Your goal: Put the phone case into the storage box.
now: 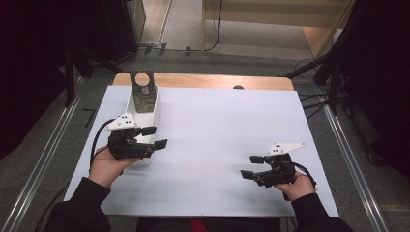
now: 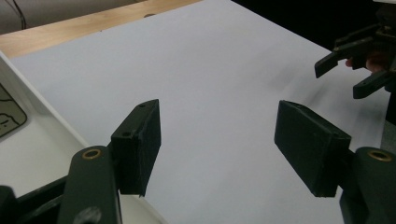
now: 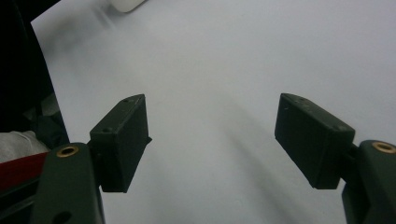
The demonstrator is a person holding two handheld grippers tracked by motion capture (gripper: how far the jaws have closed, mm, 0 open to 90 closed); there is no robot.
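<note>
The left claw [image 1: 154, 137] stands wide apart above the white tray [image 1: 140, 104] near the table's left edge, holding nothing; the right claw [image 1: 252, 166] is also apart and empty.

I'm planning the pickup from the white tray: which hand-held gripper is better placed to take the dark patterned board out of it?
Left. The left hand-held gripper is open right over the white tray holding the dark patterned board. The right hand-held gripper, also open, is across the sheet.

Tray [image 1: 143, 116] at table's [image 1: 232, 145] far left, board [image 1: 144, 96] leaning in it.
</note>
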